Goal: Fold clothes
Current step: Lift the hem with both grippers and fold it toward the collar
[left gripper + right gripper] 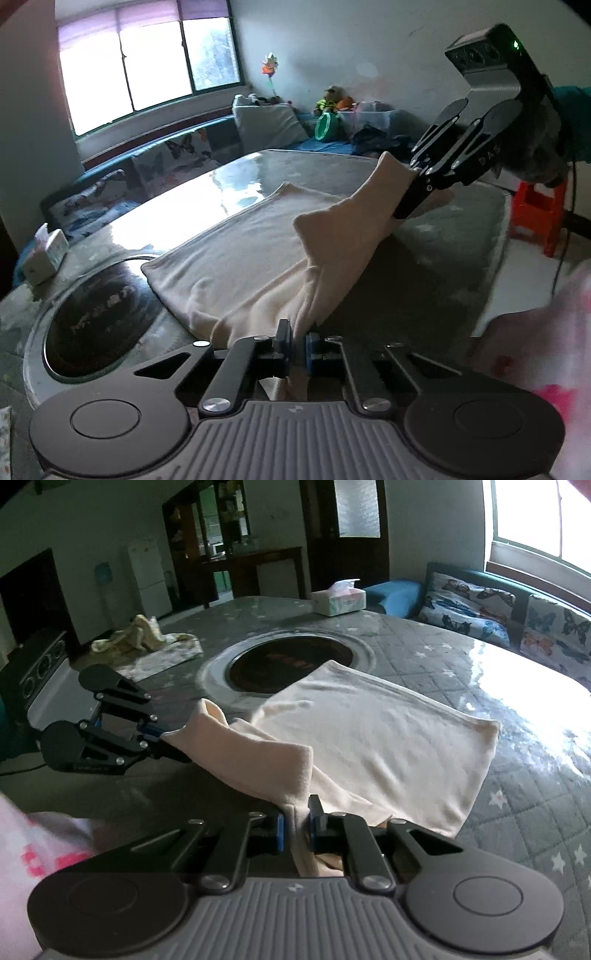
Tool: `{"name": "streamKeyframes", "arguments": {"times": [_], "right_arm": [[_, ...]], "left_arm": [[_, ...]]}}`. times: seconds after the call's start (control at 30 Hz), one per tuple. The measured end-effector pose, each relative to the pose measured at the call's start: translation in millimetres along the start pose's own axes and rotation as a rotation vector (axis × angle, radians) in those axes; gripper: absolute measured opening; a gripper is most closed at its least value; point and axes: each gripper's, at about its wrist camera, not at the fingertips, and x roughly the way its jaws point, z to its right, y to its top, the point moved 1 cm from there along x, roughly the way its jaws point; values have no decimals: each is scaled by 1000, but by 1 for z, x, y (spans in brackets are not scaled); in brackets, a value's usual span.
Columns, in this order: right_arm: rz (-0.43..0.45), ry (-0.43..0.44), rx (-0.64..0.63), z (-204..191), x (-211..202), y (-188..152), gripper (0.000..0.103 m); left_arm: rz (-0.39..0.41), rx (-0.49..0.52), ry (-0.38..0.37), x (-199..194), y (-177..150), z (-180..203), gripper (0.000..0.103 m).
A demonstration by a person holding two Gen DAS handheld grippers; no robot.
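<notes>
A cream garment [369, 731] of soft, matt, slightly fuzzy cloth lies on a grey quilted star-print table cover [517, 805] under a glossy clear film that mirrors the window light. Set into the table is a round cooktop [291, 664] with shiny black glass and a smooth metal rim. The grippers' linkages are matt black metal with bright rivets, over ribbed grey plastic.

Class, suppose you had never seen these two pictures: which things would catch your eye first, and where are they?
First, the cream cloth on the quilted table, its near edge lifted between the left gripper and right gripper, both shut on it. Behind it, a dark round hotplate sits in the tabletop; a tissue box stands at the far edge.
</notes>
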Motion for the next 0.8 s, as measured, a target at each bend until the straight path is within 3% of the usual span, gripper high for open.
{"name": "streamKeyframes", "arguments": {"times": [0.17, 0.3, 0.57, 0.8], "right_arm": [[-29, 35, 4, -20, -35, -4, 10], [-20, 28, -11, -25, -51, 6, 10], [44, -65, 2, 29, -26, 47, 9], [18, -90, 134, 86, 39, 43, 8]], "left_arm": [[-8, -39, -96, -35, 14, 10, 8], [6, -49, -92, -38, 31, -3, 8], [-15, -32, -17, 25, 57, -53, 8], [-97, -60, 6, 99, 51, -90, 8]]}}
